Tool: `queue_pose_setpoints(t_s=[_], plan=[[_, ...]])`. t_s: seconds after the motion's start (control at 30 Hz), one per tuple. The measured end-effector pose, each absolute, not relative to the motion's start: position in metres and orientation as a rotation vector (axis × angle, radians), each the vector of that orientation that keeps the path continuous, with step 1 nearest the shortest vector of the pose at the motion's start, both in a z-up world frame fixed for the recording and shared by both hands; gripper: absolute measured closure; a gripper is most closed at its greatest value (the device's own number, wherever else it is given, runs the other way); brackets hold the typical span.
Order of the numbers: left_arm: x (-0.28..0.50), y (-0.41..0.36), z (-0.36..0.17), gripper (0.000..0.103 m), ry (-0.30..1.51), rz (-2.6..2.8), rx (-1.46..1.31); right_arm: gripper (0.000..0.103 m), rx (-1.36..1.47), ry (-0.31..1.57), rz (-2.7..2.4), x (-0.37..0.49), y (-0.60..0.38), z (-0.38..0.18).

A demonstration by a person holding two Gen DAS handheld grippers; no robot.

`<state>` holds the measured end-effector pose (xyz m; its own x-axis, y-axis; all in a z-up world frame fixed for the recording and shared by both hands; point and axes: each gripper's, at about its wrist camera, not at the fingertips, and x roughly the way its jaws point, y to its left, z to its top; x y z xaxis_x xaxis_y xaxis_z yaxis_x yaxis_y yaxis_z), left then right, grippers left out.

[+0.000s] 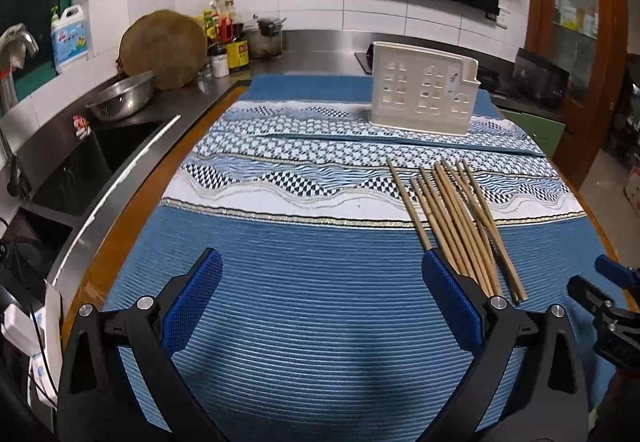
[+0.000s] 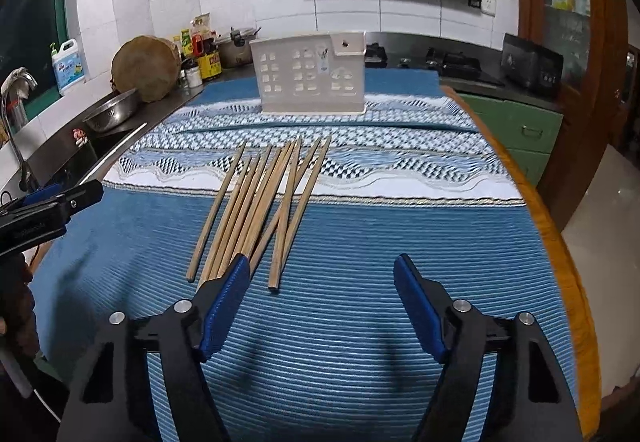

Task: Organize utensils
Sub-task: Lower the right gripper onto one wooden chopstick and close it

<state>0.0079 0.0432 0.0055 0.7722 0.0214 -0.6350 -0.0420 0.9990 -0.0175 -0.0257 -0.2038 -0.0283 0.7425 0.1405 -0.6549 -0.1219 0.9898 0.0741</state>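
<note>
Chopsticks [image 2: 256,210] are lying in a loose fan on the blue striped mat [image 2: 360,322], mid-desk, thin ends pointing toward the white holder [image 2: 310,76] that's standing upright at the far end of the mat, well apart from them. I'm holding the right gripper [image 2: 322,284] spread over the mat w/ nothing between the pads; its left pad is sitting just beside the near ends. Left gripper [image 1: 322,274] is also spread wide & holding nothing, w/ the chopsticks off by its right finger. Sink [image 1: 100,162] is lying off to the left.
</note>
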Motion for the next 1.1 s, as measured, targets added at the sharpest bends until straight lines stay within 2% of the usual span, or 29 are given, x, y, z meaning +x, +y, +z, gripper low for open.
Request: queue_pose_setpoints(t_s=[0.27,0.63,0.9,1.0,1.1], plan=[[0.016,0.049,-0.007,0.005,0.693,0.020,-0.036,0.049,0.033,0.788,0.196,-0.005,-0.190,-0.044],[0.025,0.053,-0.020,0.005,0.713,0.018,-0.032,0.080,0.021,0.844,0.249,0.017,-0.170,-0.054],[0.028,0.049,-0.024,0.005,0.721,-0.014,-0.018,0.085,-0.014,0.873,0.243,0.031,-0.160,-0.059],[0.030,0.044,-0.025,0.005,0.728,-0.030,-0.007,0.094,-0.027,0.882,0.234,0.035,-0.158,-0.063],[0.032,0.038,-0.027,0.005,0.745,-0.057,-0.007,0.095,-0.022,0.885,0.224,0.037,-0.161,-0.065]])
